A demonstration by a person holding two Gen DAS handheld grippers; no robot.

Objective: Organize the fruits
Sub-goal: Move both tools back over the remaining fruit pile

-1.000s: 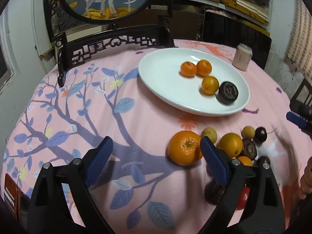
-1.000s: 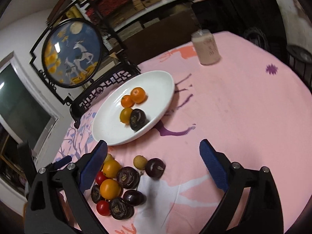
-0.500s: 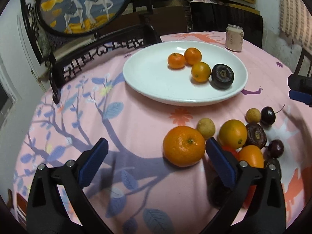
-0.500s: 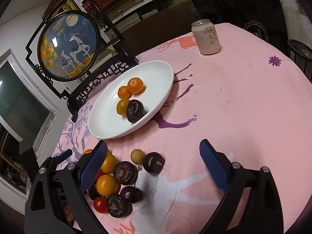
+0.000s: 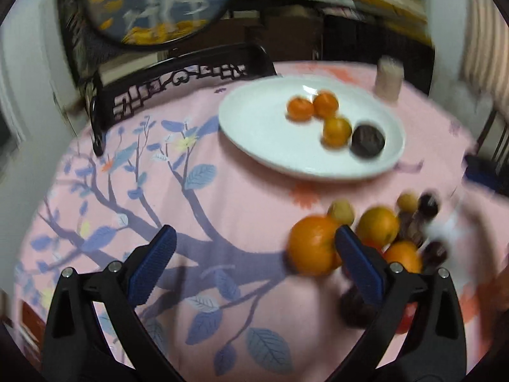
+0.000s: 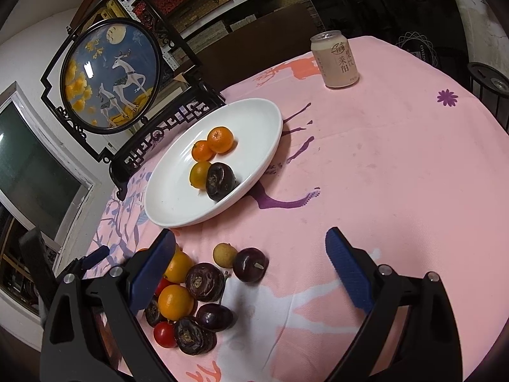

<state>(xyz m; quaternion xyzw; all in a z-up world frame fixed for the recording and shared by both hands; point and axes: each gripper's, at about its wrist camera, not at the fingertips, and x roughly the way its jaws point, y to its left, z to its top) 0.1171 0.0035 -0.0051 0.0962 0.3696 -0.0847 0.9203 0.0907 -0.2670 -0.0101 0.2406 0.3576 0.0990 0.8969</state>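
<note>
My left gripper point(image 5: 253, 235) stands wide open low over the pink tablecloth. A large orange point(image 5: 313, 245) lies just inside its right finger; the blur hides whether they touch. More loose fruit point(image 5: 378, 226) is heaped behind that finger. The white plate point(image 5: 248, 140) beyond holds three small oranges point(image 5: 324, 105) and a dark fruit point(image 5: 367, 140). My right gripper point(image 6: 249, 235) is open and holds nothing. It hovers over a small yellow fruit point(image 6: 224, 254) and a dark plum point(image 6: 249, 264). The fruit pile point(image 6: 191, 302) sits by its left finger, and the plate point(image 6: 264, 159) lies ahead.
A drink can point(image 6: 335, 60) stands at the far side of the table. A round painted screen in a black carved frame point(image 6: 109, 76) stands behind the plate. The left gripper's blue tip point(image 6: 98, 253) shows at the table's left edge.
The left gripper's jaws widened a little and its view rolled and blurred; the large orange now sits closer to its right finger. The right gripper has hardly moved.
</note>
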